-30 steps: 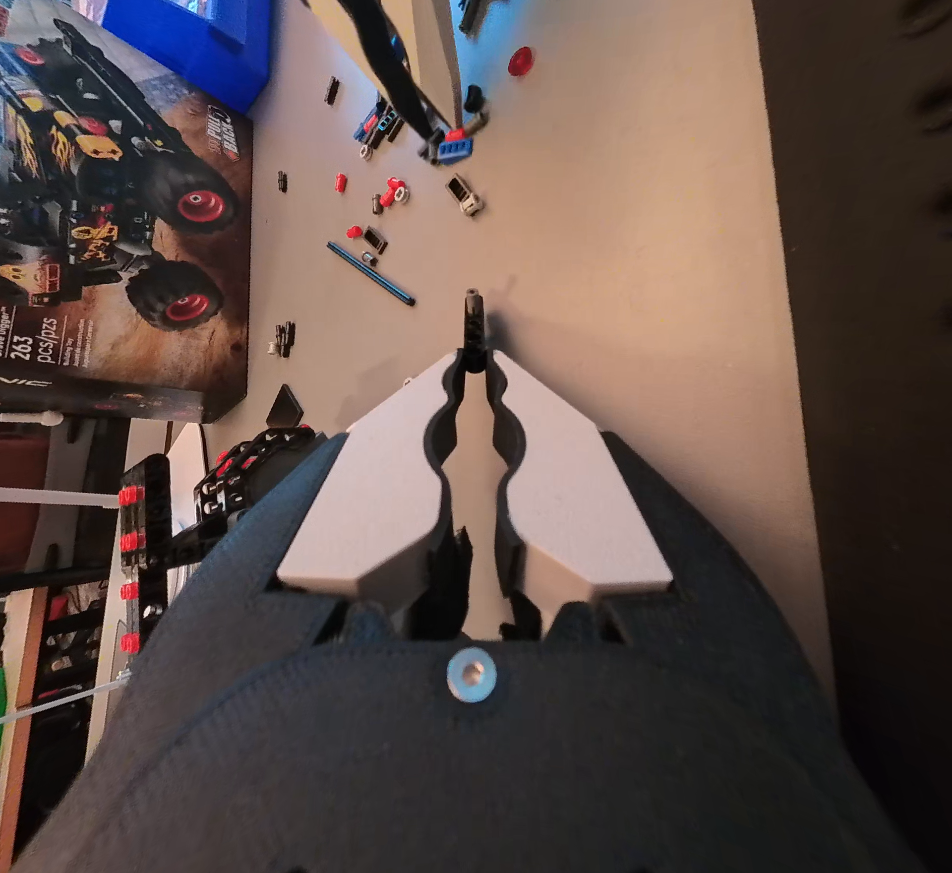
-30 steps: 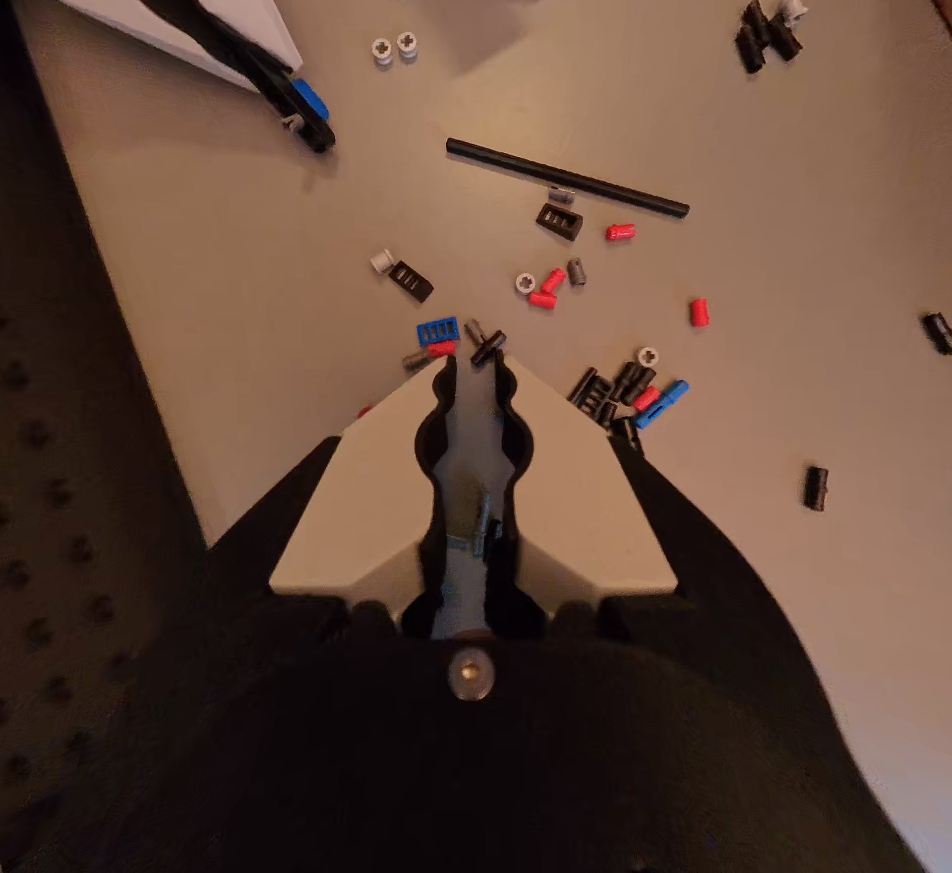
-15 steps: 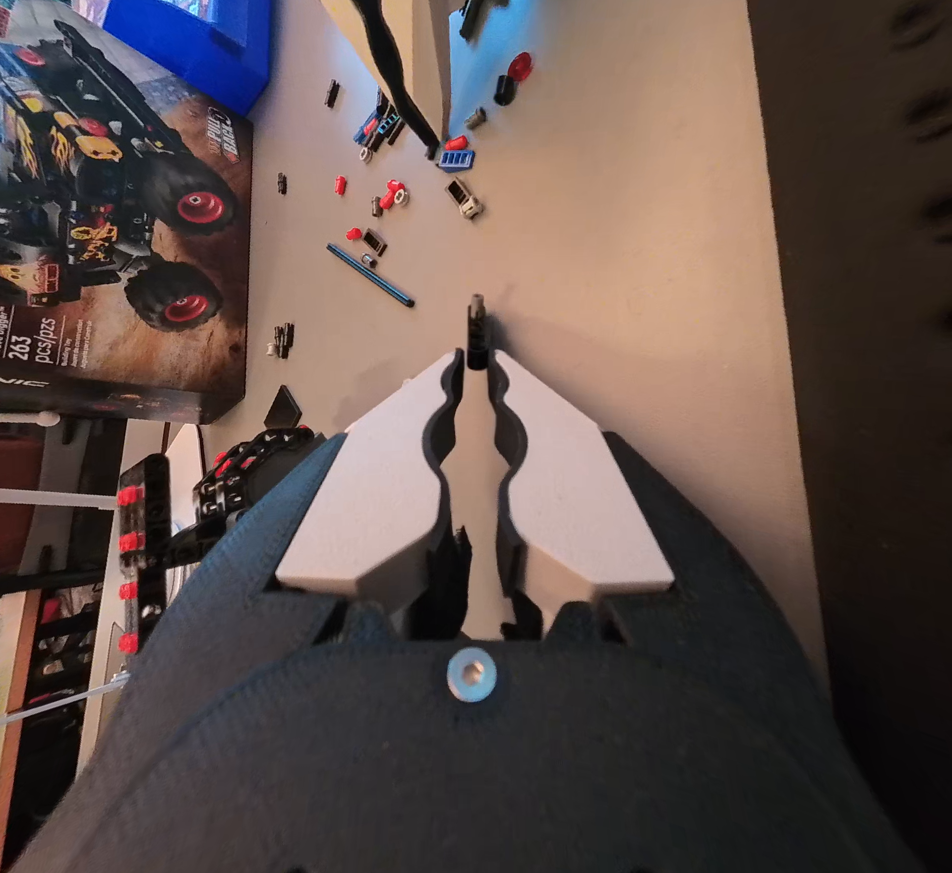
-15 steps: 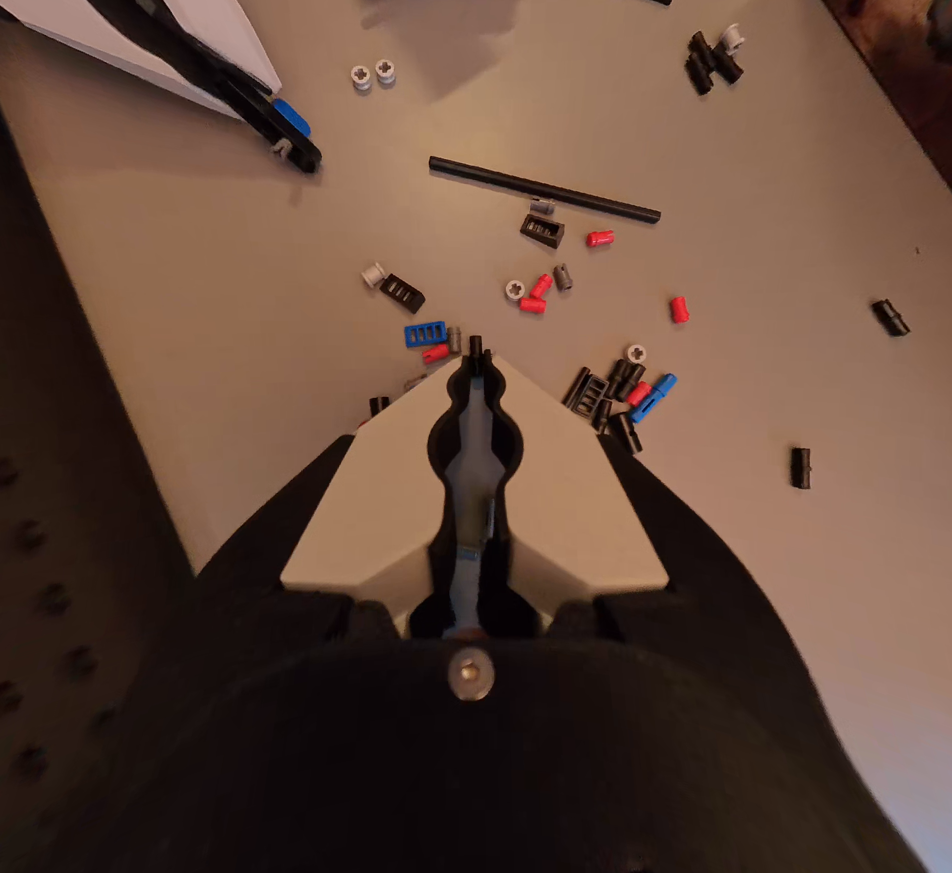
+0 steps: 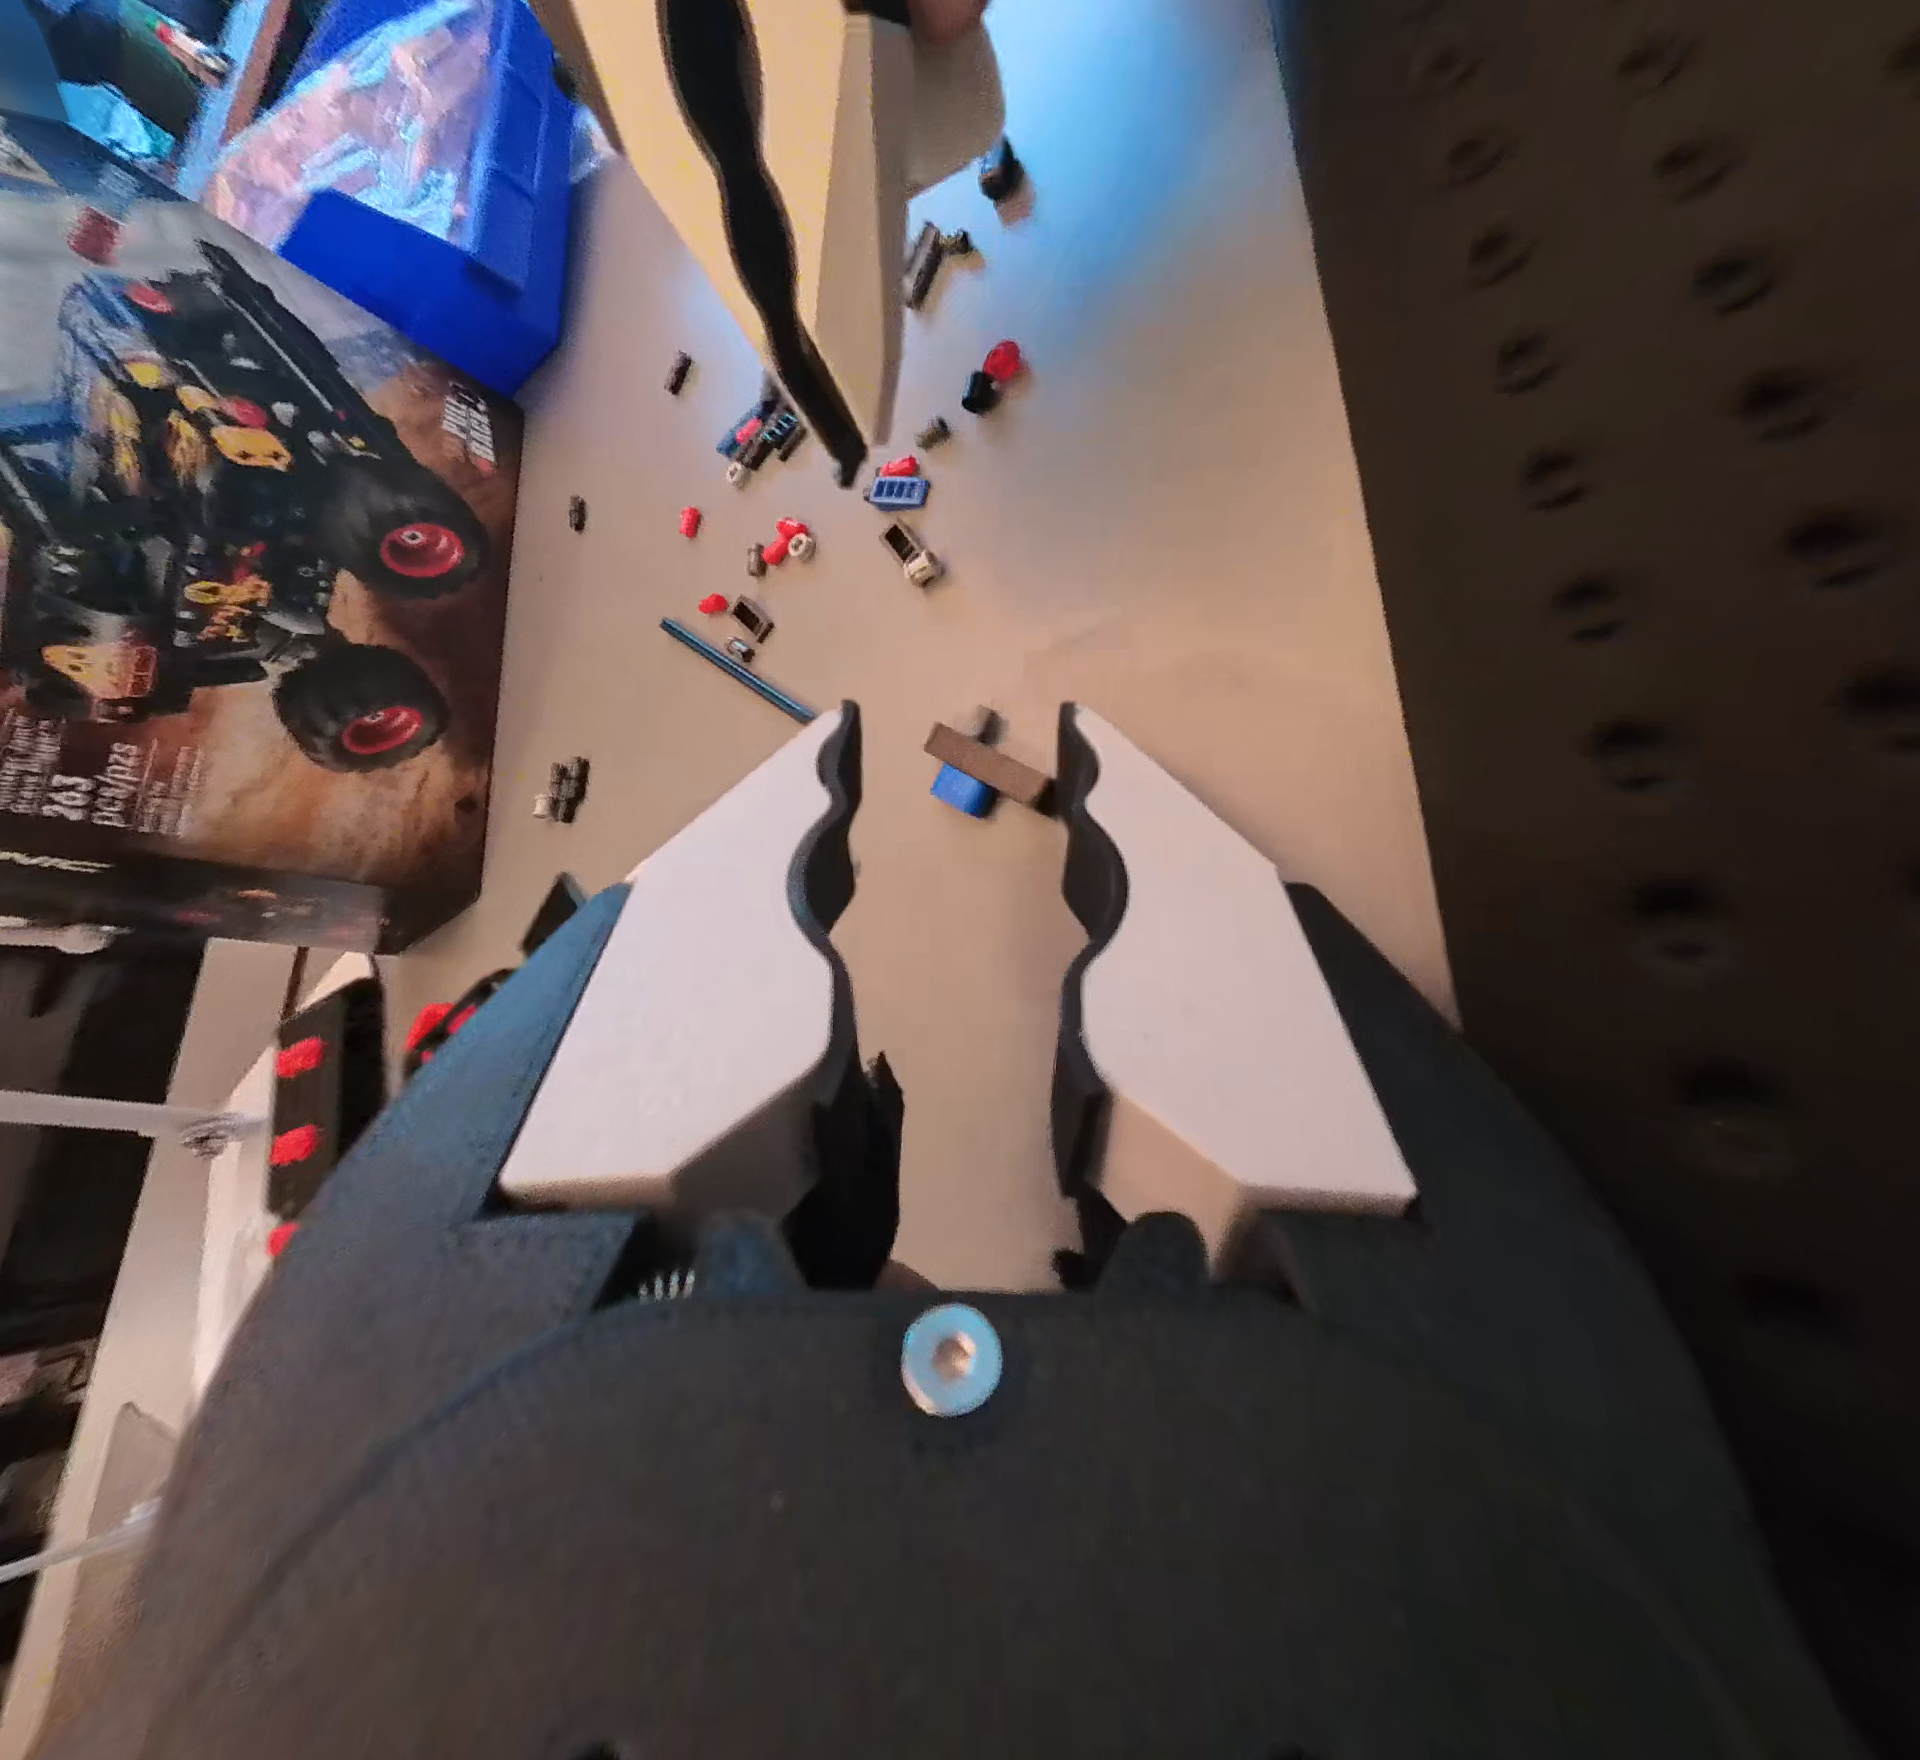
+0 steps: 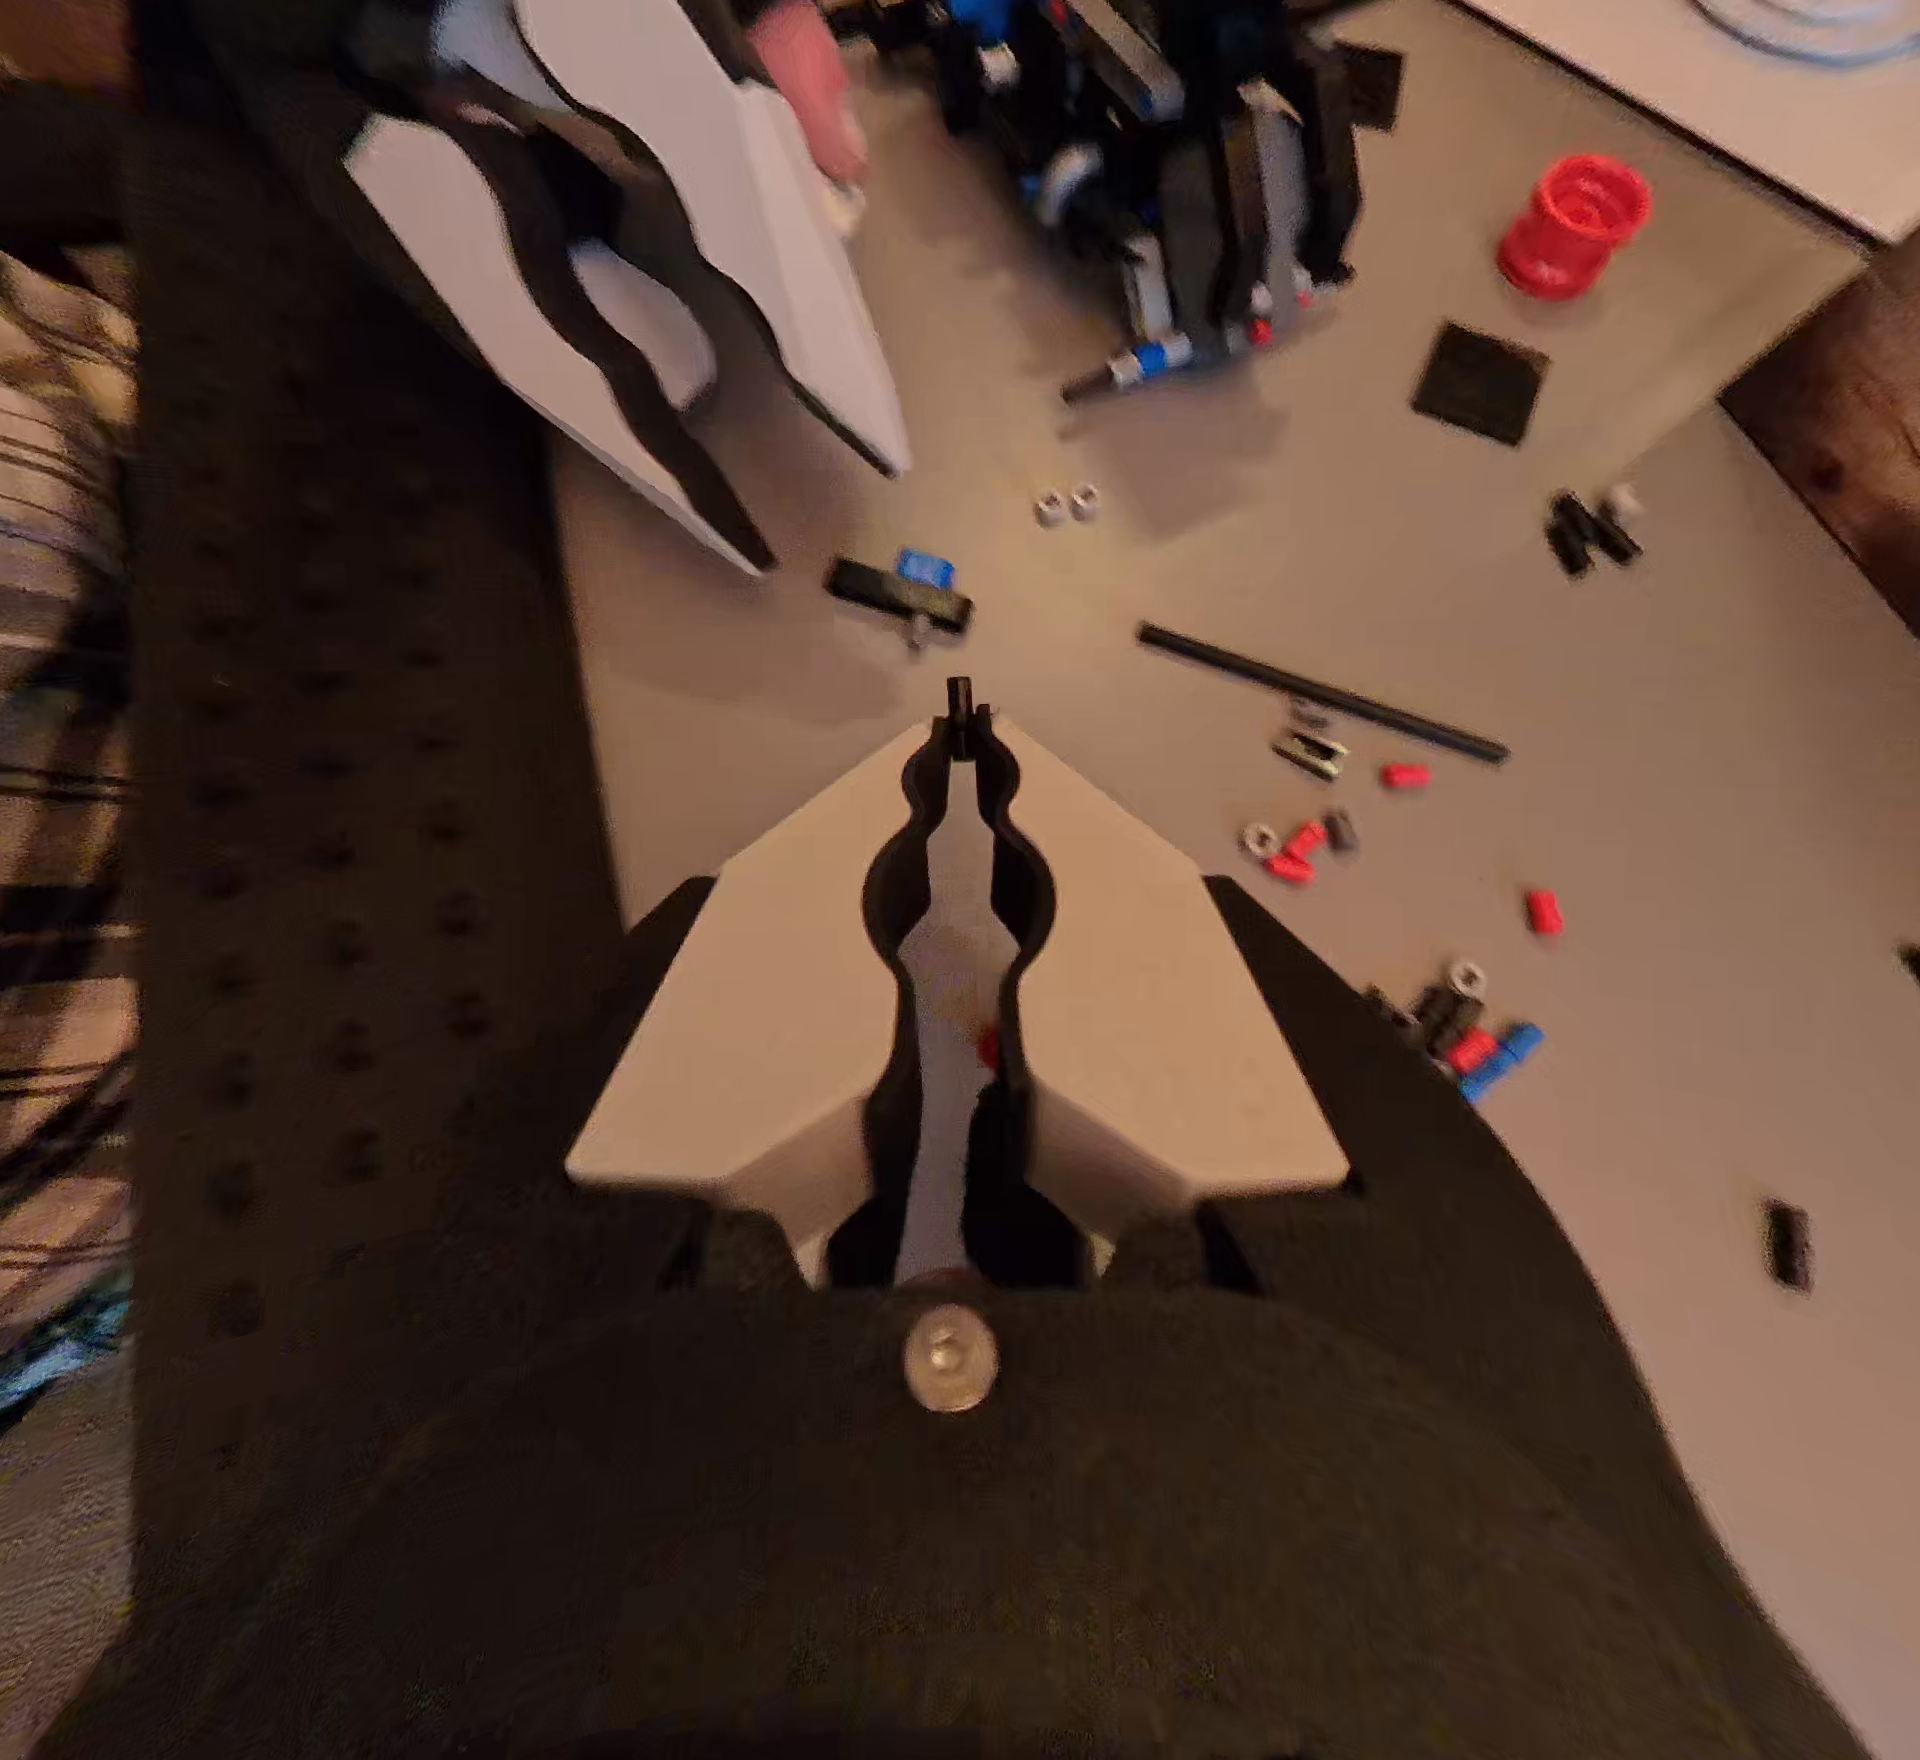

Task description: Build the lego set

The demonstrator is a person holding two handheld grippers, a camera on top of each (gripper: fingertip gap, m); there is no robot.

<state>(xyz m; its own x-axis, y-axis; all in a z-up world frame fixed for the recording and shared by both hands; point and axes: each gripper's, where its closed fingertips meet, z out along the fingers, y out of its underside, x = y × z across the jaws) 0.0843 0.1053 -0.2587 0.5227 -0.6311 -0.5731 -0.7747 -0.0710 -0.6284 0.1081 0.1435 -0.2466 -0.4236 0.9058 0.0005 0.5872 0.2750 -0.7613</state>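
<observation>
Black beam with blue pin [image 5: 987, 770] lies crosswise on the table just beyond the spread left gripper [image 5: 956, 723]. The right gripper [image 6: 961, 734], pinching a small black pin [image 6: 960, 713], sits just short of that beam.

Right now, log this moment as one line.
left gripper: open, empty | small black-and-blue assembly: on table | right gripper: shut on black pin

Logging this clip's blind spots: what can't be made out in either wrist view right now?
- Right gripper: pinches a black pin; its rear end is hidden between the fingers.
- Partly built model: right wrist view, motion-blurred, top cut off by the frame edge.
- Black-and-blue piece: left wrist view, blurred; whether it touches the open left gripper is unclear.
</observation>
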